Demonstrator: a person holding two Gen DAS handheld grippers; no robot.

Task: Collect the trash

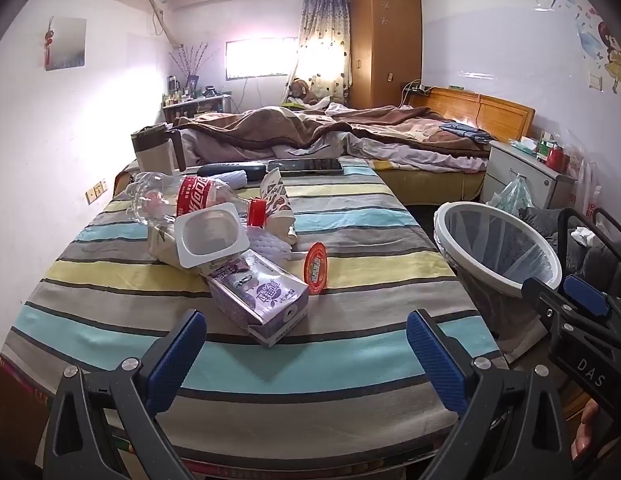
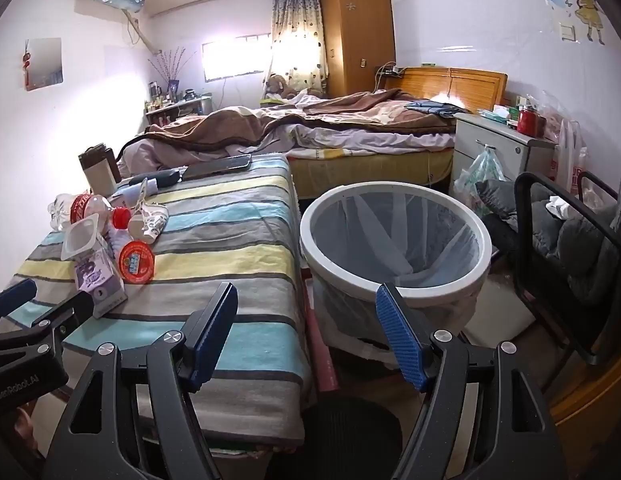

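Note:
Trash lies in a pile on the striped table (image 1: 350, 216): a purple drink carton (image 1: 259, 296), a white plastic cup (image 1: 212, 236), a clear cola bottle with a red cap (image 1: 190, 198), an orange round lid (image 1: 316, 268) and a crumpled wrapper (image 1: 276, 200). My left gripper (image 1: 306, 344) is open and empty, just short of the carton. A white-rimmed bin with a clear liner (image 2: 394, 236) stands right of the table. My right gripper (image 2: 306, 340) is open and empty, near the bin's front rim. The pile also shows in the right wrist view (image 2: 110, 248).
A phone (image 1: 306, 166), a dark case (image 1: 230, 170) and a beige mug (image 1: 154, 148) sit at the table's far end. An unmade bed (image 1: 350, 128) lies beyond. A nightstand (image 2: 498, 148) and a dark chair with grey clothes (image 2: 566, 232) stand to the right.

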